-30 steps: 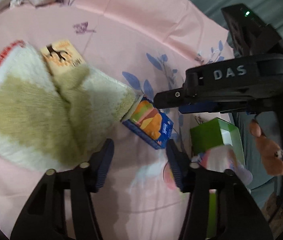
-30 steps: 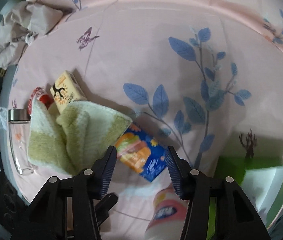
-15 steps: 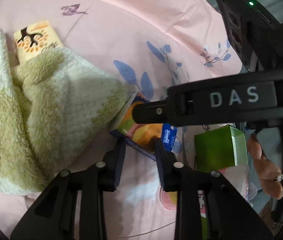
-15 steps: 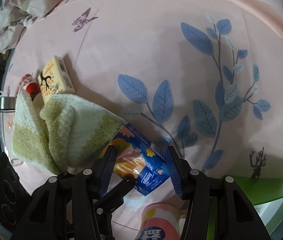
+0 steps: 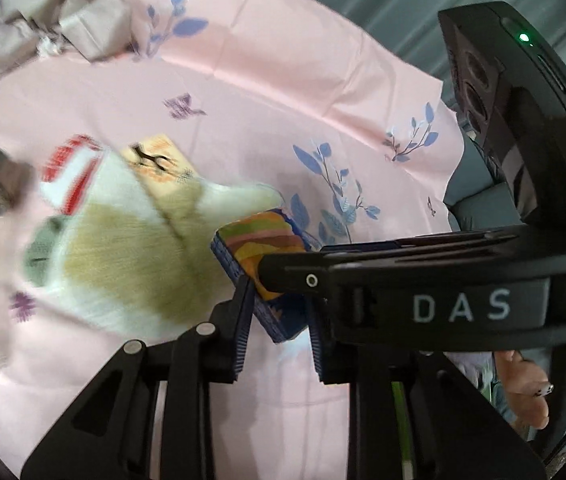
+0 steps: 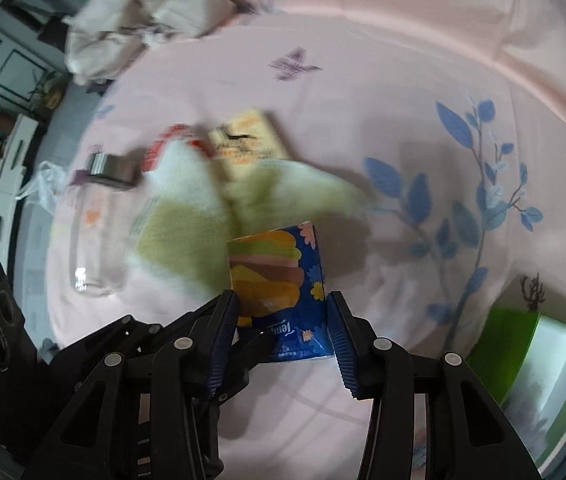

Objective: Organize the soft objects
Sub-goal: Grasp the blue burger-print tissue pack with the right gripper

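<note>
Blue tissue pack (image 6: 283,280), burger print, sat lifted off the pink sheet (image 6: 363,80), pinched by both tongs. Left gripper (image 5: 279,324) clamped on its narrow sides; right gripper (image 6: 283,332), jaws just closing further, pressed its wider faces. Judged light, squashy, film wrap likely slippery; short edges the safest hold. Green-and-white towel (image 6: 203,220) lay at ten o'clock just beyond, glass bottle (image 6: 99,220) farther at nine, green box (image 6: 523,340) at four.
</note>
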Tool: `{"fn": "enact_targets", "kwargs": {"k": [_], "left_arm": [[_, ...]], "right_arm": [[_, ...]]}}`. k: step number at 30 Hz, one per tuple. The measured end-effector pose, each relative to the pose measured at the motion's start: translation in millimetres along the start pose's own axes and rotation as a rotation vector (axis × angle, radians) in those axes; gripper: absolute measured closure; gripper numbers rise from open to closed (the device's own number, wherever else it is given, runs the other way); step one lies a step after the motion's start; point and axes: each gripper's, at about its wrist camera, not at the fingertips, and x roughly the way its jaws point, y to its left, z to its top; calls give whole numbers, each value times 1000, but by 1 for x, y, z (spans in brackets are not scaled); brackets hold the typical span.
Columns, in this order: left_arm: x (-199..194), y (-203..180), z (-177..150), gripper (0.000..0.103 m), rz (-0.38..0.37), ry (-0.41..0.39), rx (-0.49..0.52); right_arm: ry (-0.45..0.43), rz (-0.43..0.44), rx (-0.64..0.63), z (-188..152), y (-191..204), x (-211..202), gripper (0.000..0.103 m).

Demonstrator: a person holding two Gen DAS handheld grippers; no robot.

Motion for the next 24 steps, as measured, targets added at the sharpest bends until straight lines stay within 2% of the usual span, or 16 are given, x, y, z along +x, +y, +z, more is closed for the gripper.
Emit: {"fn": "enact_targets", "kwargs": {"k": [6,11,19,24], "left_arm": [[-42,17,-25,79,16,26,24],[-54,37,-65,79,38,106,47],[-36,55,-113,77,51,224,54],[-33,51,-124,75,66,215,69]], "right_arm": [[-67,29,8,-34,43,-4,55],[-94,47,67,-75,69,18,54],[-127,131,250,-137,65,53,54],[-171,137,293,-152,59,53,54]]}}
